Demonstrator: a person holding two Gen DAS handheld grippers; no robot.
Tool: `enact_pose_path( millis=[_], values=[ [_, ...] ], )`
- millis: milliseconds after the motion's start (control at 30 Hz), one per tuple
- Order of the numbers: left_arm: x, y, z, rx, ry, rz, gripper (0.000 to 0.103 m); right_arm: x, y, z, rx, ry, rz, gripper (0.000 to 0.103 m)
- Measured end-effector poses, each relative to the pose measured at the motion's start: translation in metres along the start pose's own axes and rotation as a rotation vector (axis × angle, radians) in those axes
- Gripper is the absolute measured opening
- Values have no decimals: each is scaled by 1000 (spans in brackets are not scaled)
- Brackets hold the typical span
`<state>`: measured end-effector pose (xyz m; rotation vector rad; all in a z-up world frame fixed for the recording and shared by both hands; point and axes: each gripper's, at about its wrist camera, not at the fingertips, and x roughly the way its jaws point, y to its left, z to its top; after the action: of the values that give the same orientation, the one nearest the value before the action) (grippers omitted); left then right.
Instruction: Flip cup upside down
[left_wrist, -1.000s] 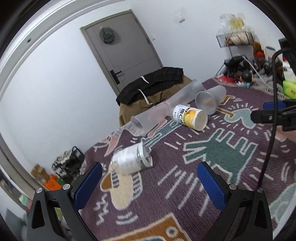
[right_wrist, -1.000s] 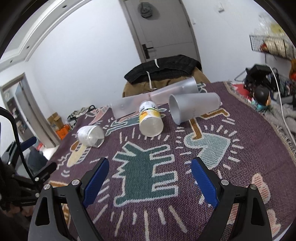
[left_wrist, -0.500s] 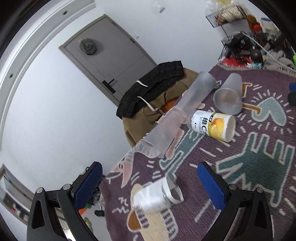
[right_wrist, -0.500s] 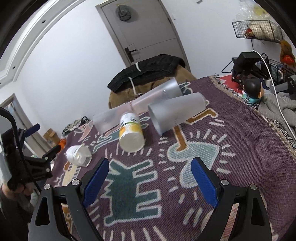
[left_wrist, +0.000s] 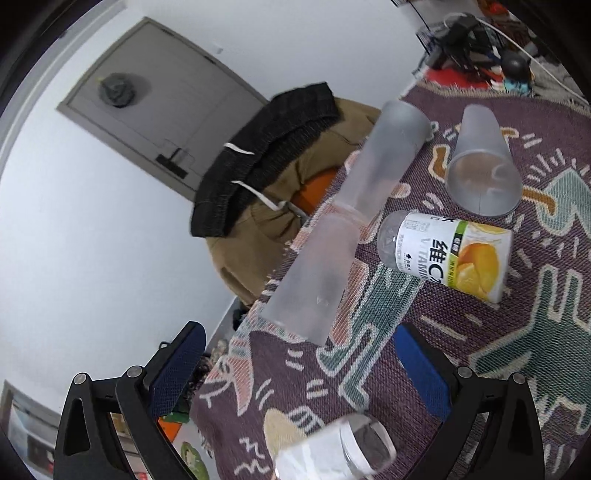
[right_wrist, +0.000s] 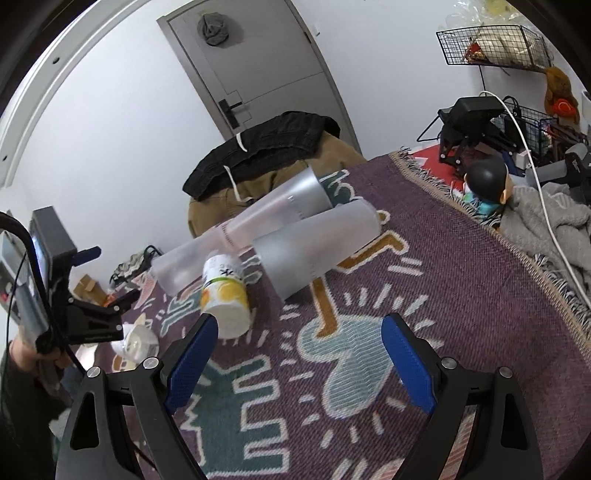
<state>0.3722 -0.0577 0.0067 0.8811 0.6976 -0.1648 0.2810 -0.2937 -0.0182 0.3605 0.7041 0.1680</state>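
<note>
**Approach phase, both tongs spread, nothing held**

Swung up and left since the earlier frames: left view now carries more wall and door, with the small white-wrapped cup (left_wrist: 334, 454) slid down to bottom centre, between the spread blue pads of the left gripper (left_wrist: 299, 373). Closed in on the pile in the right view, cups larger in frame. Left to right in the right view: left gripper at far left edge; white-wrapped cup (right_wrist: 135, 343) on its side lower left; two long frosted cups (right_wrist: 240, 236) lying mouth-to-base; yellow-label vitamin cup (right_wrist: 225, 301) on its side, mouth toward camera; frosted tumbler (right_wrist: 314, 247) on its side at centre, likely target. Right gripper (right_wrist: 299, 363) wide apart, pinching nothing, short of the tumbler. Next, probably: advance, straddle the tumbler wall, close, rotate mouth-down. Frosted plastic smooth, tapered, likely slippery and squashy; woven rug (right_wrist: 461, 295) coarse, soft.
</note>
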Motion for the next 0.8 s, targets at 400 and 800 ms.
enact_pose_path(
  millis=[400,800],
  values=[
    [60,8,28,136,66,-79,100,20,-37,18,75,49,-3,90],
    [128,0,46,231,165,-131,97,48,-45,21,104,109,-9,90]
  ],
)
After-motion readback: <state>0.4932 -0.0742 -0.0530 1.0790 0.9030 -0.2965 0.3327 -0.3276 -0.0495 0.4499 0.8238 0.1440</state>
